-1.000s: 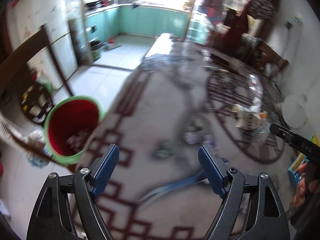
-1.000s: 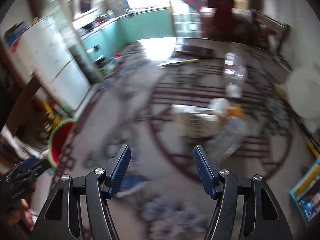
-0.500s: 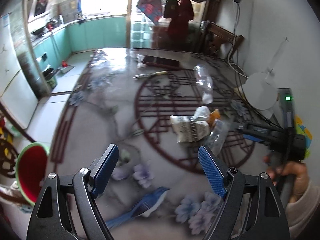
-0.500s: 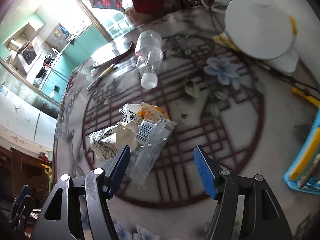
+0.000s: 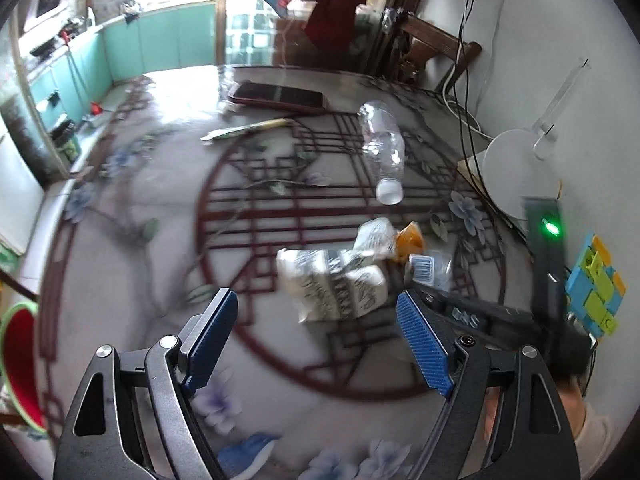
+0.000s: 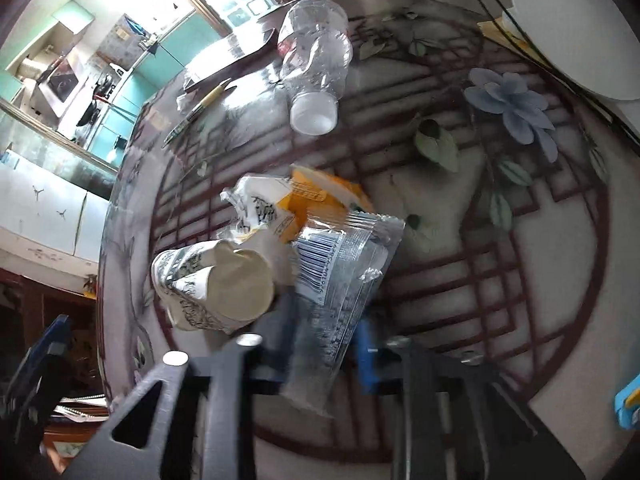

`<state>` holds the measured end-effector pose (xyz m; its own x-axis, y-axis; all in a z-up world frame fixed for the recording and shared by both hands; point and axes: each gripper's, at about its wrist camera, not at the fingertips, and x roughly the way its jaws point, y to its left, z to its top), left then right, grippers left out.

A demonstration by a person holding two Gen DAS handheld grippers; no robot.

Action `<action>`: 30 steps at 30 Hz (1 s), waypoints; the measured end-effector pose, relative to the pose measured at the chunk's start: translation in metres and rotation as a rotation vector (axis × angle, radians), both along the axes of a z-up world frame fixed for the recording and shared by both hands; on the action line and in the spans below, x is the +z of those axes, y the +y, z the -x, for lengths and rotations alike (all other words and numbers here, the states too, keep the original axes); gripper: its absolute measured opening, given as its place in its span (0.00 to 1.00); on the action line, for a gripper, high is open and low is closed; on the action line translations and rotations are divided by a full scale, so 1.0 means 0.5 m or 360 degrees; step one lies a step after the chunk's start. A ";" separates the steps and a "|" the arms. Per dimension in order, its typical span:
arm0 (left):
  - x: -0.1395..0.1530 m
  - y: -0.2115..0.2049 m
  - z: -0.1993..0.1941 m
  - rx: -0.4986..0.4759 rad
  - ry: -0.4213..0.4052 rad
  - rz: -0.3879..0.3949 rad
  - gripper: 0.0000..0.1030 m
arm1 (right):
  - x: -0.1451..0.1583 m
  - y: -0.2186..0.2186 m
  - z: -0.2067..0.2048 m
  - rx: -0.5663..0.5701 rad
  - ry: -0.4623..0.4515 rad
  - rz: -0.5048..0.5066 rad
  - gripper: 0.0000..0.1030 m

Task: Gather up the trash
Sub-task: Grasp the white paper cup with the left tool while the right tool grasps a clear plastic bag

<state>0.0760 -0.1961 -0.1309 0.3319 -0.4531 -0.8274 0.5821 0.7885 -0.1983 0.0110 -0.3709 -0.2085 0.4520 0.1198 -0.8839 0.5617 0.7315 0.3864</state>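
A pile of trash lies on the patterned table: a crushed paper cup point(image 5: 334, 286) point(image 6: 212, 284), a clear plastic wrapper with a barcode point(image 6: 340, 280) point(image 5: 430, 270), and an orange-and-white packet point(image 6: 312, 200) point(image 5: 408, 238). An empty clear bottle point(image 5: 382, 152) point(image 6: 316, 64) lies farther back. My right gripper point(image 6: 324, 344) has its blurred jaws on either side of the wrapper, partly closed; a firm grip does not show. My left gripper point(image 5: 316, 340) is open and empty, just short of the cup.
A red bin with a green rim point(image 5: 18, 364) stands off the table's left edge. A phone point(image 5: 278, 96) and a pen point(image 5: 248, 128) lie at the far side. A white lamp base point(image 5: 520, 176) with cables and a blue-yellow box point(image 5: 594, 284) sit at the right.
Both grippers swung from the left side toward the trash pile. The right gripper moved in over the wrapper and its jaws narrowed around it. The left stayed open.
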 end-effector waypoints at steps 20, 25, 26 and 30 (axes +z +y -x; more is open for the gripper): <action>-0.088 -0.117 -0.045 -0.0092 -0.0015 -0.0125 0.43 | 0.053 -0.060 0.079 -0.0137 -0.0081 0.0098 0.04; -0.091 -0.108 -0.058 -0.0104 0.0053 -0.0162 0.00 | 0.069 -0.042 0.071 -0.0099 -0.0117 0.0106 0.04; -0.097 -0.094 -0.062 -0.0068 0.0088 -0.0151 0.00 | 0.072 -0.039 0.072 -0.0096 -0.0123 0.0106 0.04; -0.086 -0.042 -0.064 0.0032 0.0142 -0.0055 0.02 | 0.083 -0.035 0.075 -0.0093 -0.0139 0.0105 0.04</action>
